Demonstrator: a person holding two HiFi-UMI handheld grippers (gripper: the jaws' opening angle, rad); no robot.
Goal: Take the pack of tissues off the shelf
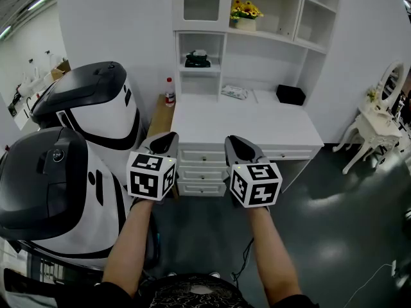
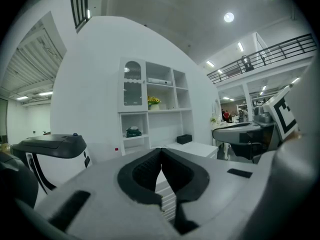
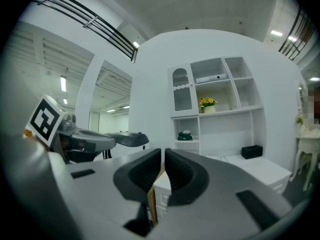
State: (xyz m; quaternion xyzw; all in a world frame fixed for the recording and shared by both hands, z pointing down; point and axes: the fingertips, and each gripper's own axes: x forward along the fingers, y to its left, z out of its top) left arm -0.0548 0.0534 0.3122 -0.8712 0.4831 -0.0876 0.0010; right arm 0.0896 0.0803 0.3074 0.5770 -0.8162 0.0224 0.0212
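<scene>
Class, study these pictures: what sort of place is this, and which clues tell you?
Probably a mock bedroom set up inside a large hall: a white desk with shelves, a dressing table with a mirror, and a railed upper gallery beyond the room's wall.

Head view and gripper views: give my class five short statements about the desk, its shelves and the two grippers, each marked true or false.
1. The pack of tissues lies on the white desk, under the shelves. True.
2. The yellow flowers stand on the floor. False: they stand on an upper shelf.
3. The black box sits to the right of the tissues. True.
4. The left gripper holds the red-capped bottle. False: its jaws are together and empty; the bottle stands left of the desk.
5. The right gripper has its jaws wide open. False: they are almost together, with nothing between them.
</scene>
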